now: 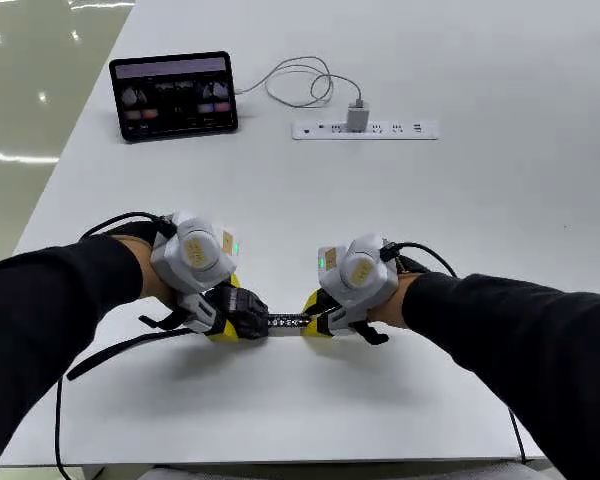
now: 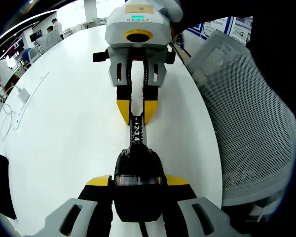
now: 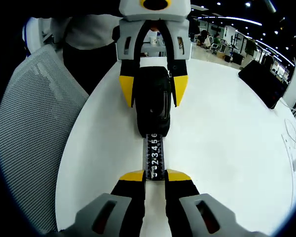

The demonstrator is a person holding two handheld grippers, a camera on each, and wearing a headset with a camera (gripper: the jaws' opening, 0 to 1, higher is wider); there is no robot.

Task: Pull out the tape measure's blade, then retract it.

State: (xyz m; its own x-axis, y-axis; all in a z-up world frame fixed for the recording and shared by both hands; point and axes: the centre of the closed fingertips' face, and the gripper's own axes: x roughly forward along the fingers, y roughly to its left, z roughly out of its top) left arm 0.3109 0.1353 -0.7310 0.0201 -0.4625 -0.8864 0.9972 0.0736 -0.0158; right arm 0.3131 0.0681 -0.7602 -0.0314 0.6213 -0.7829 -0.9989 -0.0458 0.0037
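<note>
Where the person's dark sleeves (image 1: pixel 50 300) converge over the near part of the white table (image 1: pixel 430 200), the head view shows the left gripper (image 1: pixel 227 322) clamped on the black tape measure (image 1: pixel 248 313). Its yellow-tipped jaws press the case from both sides. From the case a short stretch of blade (image 1: pixel 285 321) runs rightward to the right gripper (image 1: pixel 315 323), whose jaws are pinched on the blade's end. I cannot tell whether the blade touches the tabletop. Far back on the table the head view also gives a dark tablet (image 1: pixel 174 95) at the left, then a looped white cable (image 1: pixel 302 82) and a white power strip (image 1: pixel 365 129), all well apart from the work. The left gripper view adds what the head view is too small to tell: numerals 2, 3, 4 on the exposed blade between the case and the opposite yellow tips. The right gripper view reads 2 to 6 on the same strip. Both gripper views bring in a grey mesh chair back (image 2: pixel 246 123) beside the table's edge.
</note>
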